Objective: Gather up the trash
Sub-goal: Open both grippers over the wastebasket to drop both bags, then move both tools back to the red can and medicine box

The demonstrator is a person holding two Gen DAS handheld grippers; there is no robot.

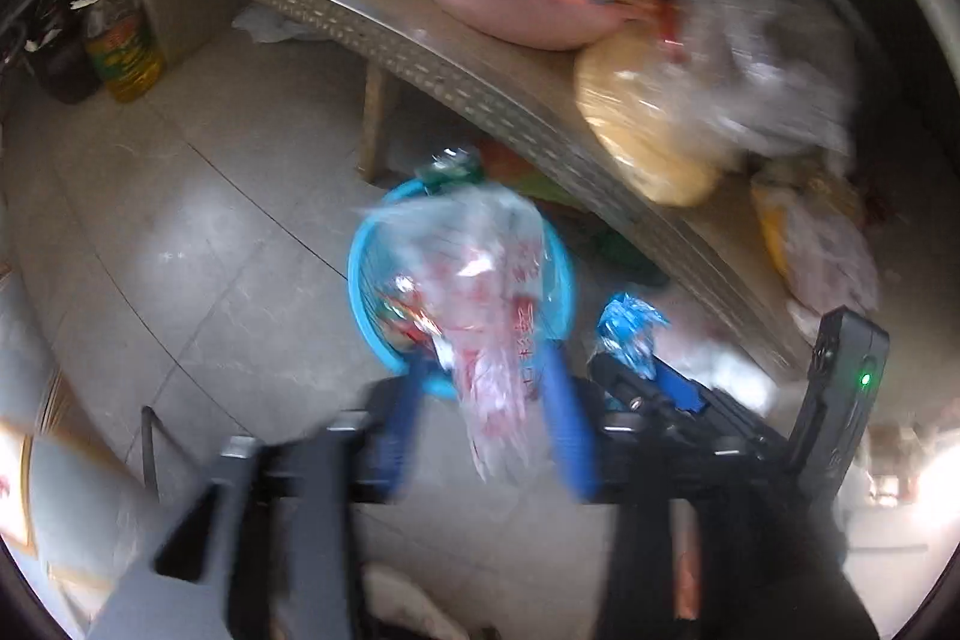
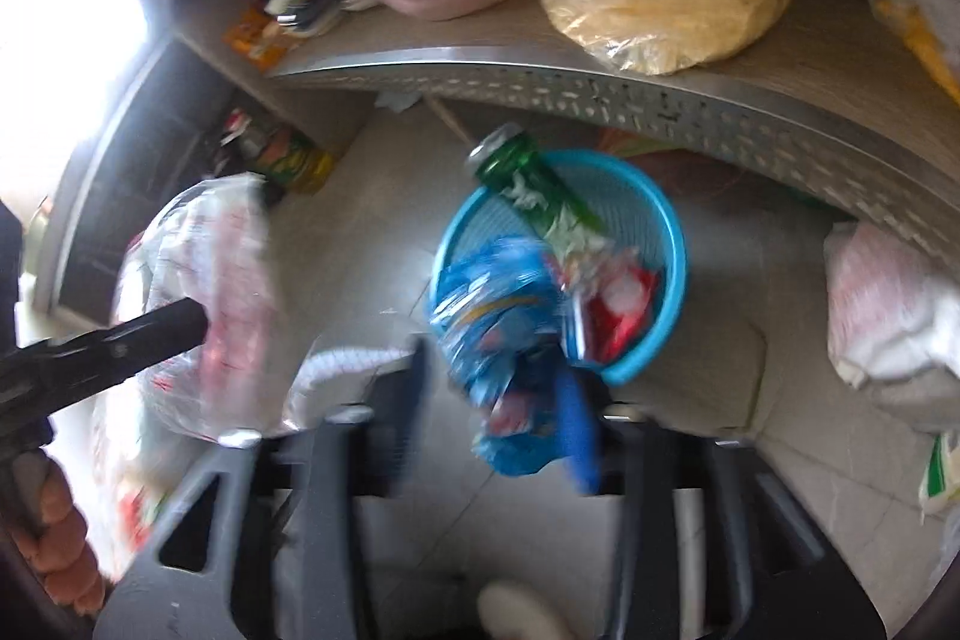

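A clear red-printed bag [image 1: 492,316] is being framed between spread left gripper [image 1: 489,388] jaws; a blue wrapper [image 2: 504,334] between spread right gripper [image 2: 498,388] jaws. Beyond both, the blue basket [image 2: 666,280] is being occupied by a green bottle [image 2: 534,187] and red wrappers [image 2: 618,304].

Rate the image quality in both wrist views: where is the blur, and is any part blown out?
Left wrist view: motion blur smears the clear red-printed bag and the bagged food on the table; glare burns out the lower right edge. Right wrist view: the blue wrapper and green can are streaked, and the window at upper left is fully overexposed. Both views bend the table edge by fisheye distortion.
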